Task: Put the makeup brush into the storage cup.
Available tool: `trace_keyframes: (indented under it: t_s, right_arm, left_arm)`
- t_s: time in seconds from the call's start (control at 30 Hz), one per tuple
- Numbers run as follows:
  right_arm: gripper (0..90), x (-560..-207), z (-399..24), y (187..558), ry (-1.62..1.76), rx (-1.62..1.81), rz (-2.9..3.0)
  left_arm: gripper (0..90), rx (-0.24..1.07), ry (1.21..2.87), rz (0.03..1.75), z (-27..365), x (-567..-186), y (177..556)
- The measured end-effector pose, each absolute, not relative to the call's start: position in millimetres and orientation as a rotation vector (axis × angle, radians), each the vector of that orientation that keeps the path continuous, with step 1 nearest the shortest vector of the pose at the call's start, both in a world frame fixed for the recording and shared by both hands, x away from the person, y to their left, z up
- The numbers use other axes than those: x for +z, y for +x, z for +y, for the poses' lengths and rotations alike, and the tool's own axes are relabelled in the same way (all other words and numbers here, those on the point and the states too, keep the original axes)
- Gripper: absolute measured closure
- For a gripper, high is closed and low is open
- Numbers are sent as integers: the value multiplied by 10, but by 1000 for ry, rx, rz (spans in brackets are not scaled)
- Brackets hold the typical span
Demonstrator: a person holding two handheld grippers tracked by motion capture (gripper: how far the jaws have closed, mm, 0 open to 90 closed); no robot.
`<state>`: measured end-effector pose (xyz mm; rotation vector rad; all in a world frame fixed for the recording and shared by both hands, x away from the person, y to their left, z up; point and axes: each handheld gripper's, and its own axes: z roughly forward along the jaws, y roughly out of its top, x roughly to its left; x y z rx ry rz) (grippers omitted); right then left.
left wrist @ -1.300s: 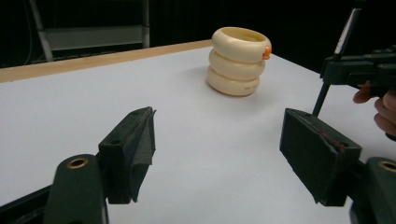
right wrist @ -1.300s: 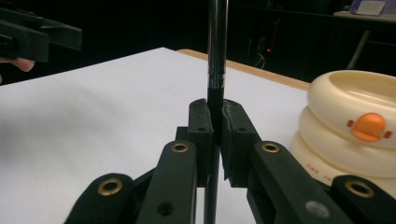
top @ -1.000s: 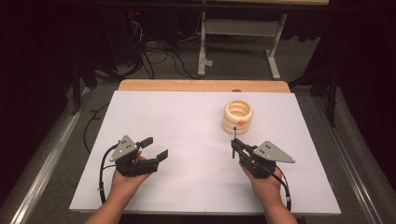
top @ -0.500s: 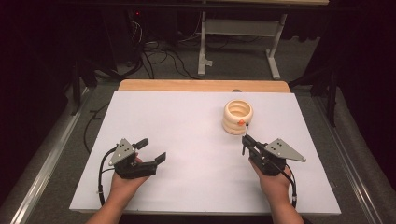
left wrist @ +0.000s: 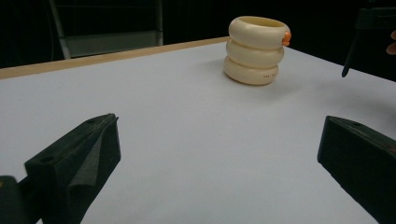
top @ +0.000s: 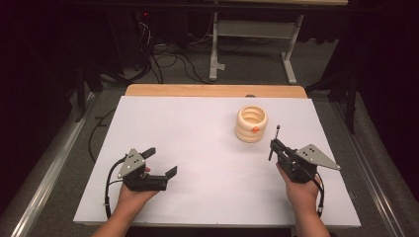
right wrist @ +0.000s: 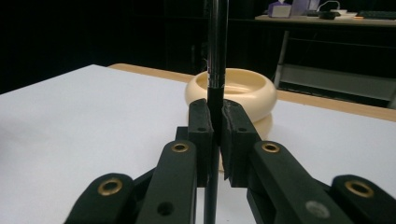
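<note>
Well left of the cream ring stack, the left gripper rests wide, holding nothing. Just right of the stack, the right gripper pinches a thin black rod nearly upright, nearer hand, stack ahead-left.

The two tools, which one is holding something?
The right tool: its jaws are shut on a thin black rod. The left tool has jaws wide apart with nothing between them.
</note>
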<state>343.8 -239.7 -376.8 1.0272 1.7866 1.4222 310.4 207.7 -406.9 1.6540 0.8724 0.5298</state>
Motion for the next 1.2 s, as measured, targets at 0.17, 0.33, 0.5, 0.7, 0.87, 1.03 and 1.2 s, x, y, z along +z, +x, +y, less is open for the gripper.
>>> trace_keyframes:
  t_s: [0.17, 0.33, 0.5, 0.7, 0.87, 1.03, 1.2]
  right_arm:
    - [857, -3742, -2439, 3447, 1039, 1404, 1761]
    - [857, -3665, -2451, 3447, 1039, 1378, 1765]
    - [858, -3551, -2451, 3429, 1047, 1390, 1756]
    - [858, -3350, -2409, 3460, 1023, 1364, 1751]
    - [858, -3266, -2381, 3528, 1029, 1375, 1747]
    - [859, -3215, -2324, 3590, 1022, 1376, 1751]
    - [861, -3155, -2279, 3655, 1024, 1390, 1742]
  left_arm:
    - [8, 515, 1637, 869, 2096, -4057, 3106]
    - [10, 507, 1636, 869, 2116, -4054, 3120]
    - [12, 504, 1618, 871, 2141, -4032, 3110]
    - [13, 496, 1626, 862, 2137, -4031, 3123]
    - [13, 500, 1635, 856, 2115, -4031, 3123]
    - [14, 510, 1650, 852, 2099, -4027, 3109]
    - [14, 508, 1643, 856, 2097, -4021, 3106]
